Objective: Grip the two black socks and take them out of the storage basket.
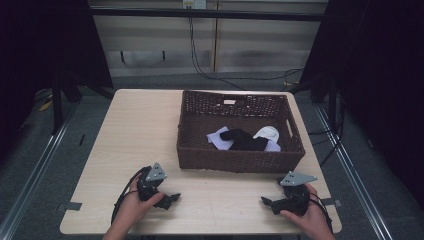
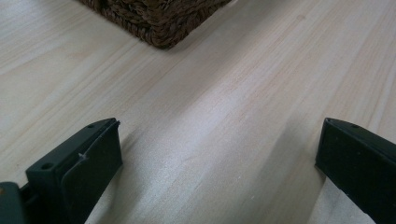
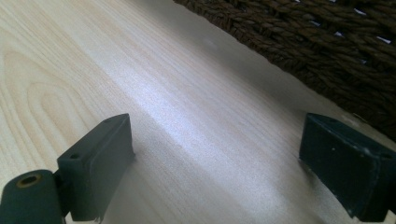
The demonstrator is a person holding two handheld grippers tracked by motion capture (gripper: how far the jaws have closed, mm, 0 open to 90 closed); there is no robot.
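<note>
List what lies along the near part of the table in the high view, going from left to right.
Left gripper with open jaws, lying on the table → bare wood in the middle → right gripper, also open. Behind them, right of centre, stands the wicker basket.

The left gripper (image 2: 219, 154), jaws wide apart, hovers over the wooden table (image 2: 224, 93) near a wicker basket (image 2: 159, 18).

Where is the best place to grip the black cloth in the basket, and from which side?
Probably from above: the wicker basket has walls on every side. Grip the black cloth at its raised middle fold, where it lies on top of the lilac cloth.
</note>
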